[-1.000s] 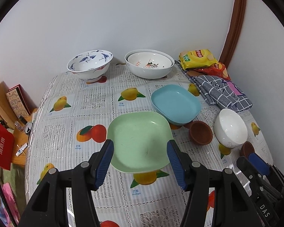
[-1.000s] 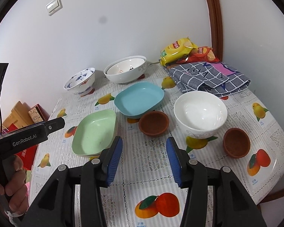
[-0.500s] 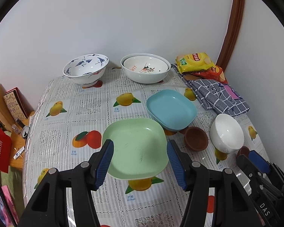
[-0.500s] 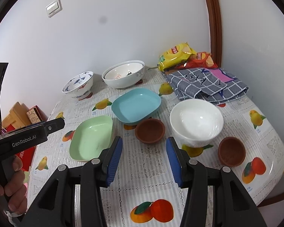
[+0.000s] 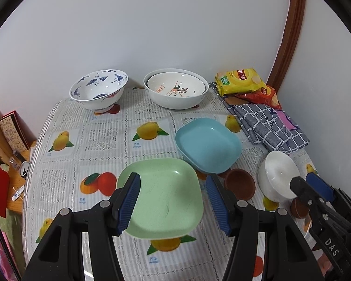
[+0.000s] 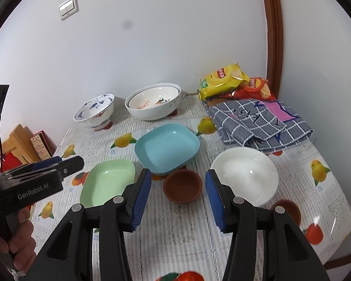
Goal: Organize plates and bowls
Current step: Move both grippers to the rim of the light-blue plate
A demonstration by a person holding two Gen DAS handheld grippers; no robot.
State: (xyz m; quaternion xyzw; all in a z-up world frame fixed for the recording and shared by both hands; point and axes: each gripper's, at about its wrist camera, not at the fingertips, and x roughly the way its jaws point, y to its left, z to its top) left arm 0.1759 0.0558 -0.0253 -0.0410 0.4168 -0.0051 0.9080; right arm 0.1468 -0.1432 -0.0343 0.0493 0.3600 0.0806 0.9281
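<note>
Hovering wide open, empty, left hand-held gripper [image 5: 173, 201], right hand-held gripper [image 6: 177, 197]

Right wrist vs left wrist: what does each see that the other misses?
Only the right wrist view shows the wall switch and the holder's hand. Only the left wrist view shows the wristwatch beside the table. Both show the green plate, blue plate, white bowl, two brown bowls, and both grippers open, left gripper, right gripper.
</note>
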